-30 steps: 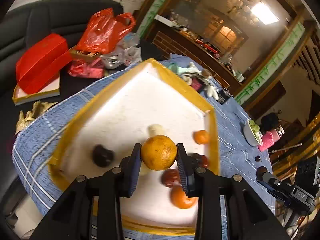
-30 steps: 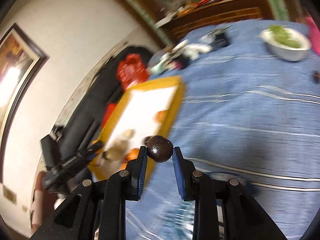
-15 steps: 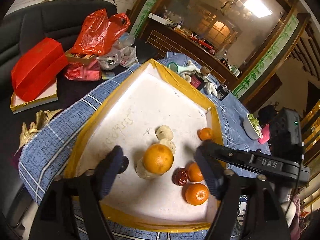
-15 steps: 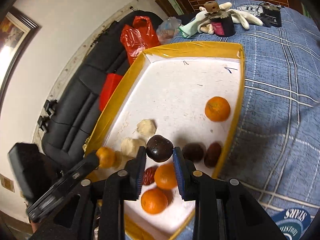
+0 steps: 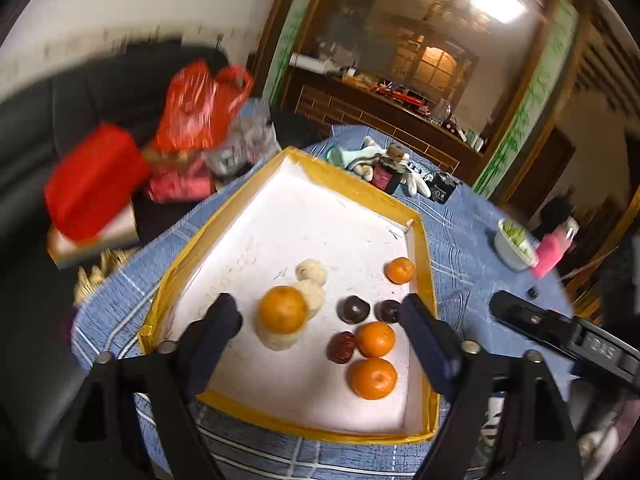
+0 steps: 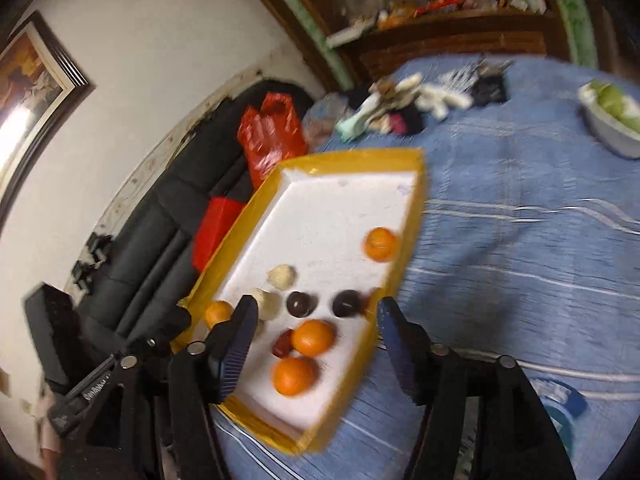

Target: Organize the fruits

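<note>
Both grippers have just been opening, and nothing is between the jaws of either now. A second ago the left gripper (image 5: pixel 320 314) was clamped on the large orange (image 5: pixel 282 309); that orange now rests in the tray (image 5: pixel 362 194), leaning on the pale lumps (image 5: pixel 311 280) beside it. The right gripper (image 6: pixel 314 320) was carrying a dark round fruit (image 6: pixel 301 304) over the blue-clothed surface (image 6: pixel 520 248); that fruit now sits on the tray floor next to a second dark one (image 6: pixel 347 303).

Judgement: two placements done at once. Tray now holds four oranges, two dark fruits, a reddish date-like piece (image 5: pixel 342 347) and the pale lumps. One small dark item (image 5: pixel 532 292) shows on the cloth near the white bowl (image 5: pixel 514 245); too small to identify, possibly left to collect.

Pose: both grippers tilt downward toward the tray's near end, jaws spread wide, above the fruit and touching none. The right wrist view is blurred.
</note>
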Demonstrator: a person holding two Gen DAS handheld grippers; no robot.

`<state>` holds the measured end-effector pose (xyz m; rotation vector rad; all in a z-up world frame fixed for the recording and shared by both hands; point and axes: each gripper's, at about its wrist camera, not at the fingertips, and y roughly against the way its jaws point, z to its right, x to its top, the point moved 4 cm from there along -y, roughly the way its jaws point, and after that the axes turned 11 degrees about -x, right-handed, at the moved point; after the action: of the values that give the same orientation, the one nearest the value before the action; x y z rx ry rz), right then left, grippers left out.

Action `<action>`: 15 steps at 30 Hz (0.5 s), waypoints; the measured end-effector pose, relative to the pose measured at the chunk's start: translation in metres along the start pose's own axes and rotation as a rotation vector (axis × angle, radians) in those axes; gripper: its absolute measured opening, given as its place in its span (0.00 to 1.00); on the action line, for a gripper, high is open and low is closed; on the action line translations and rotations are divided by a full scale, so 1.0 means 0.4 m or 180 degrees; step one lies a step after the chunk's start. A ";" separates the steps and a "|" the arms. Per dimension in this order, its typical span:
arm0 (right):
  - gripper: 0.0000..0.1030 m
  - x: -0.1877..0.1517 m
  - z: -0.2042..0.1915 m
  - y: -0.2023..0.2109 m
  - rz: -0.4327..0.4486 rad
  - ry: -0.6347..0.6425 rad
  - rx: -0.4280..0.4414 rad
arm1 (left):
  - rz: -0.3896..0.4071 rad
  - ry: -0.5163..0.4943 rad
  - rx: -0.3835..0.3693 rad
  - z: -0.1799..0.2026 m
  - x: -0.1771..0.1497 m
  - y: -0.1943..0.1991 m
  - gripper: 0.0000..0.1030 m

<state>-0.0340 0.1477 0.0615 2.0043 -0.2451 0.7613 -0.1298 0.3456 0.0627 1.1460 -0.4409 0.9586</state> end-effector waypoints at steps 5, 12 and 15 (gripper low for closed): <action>0.69 -0.054 0.073 0.119 0.0413 -0.0089 -0.0392 | 0.0105 -0.0491 0.0067 0.150 -0.030 0.024 0.93; 0.75 -0.100 0.187 0.226 0.0687 -0.0384 -0.0605 | 0.0021 -0.0981 0.0149 0.308 -0.085 0.025 0.93; 0.76 -0.117 0.220 0.257 0.0754 -0.0477 -0.0632 | 0.0016 -0.1157 0.0193 0.363 -0.104 0.031 0.93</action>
<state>-0.0814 0.0132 0.0747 1.8639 -0.6305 0.7035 -0.1389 0.1981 0.0956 1.3808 -0.7103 0.7718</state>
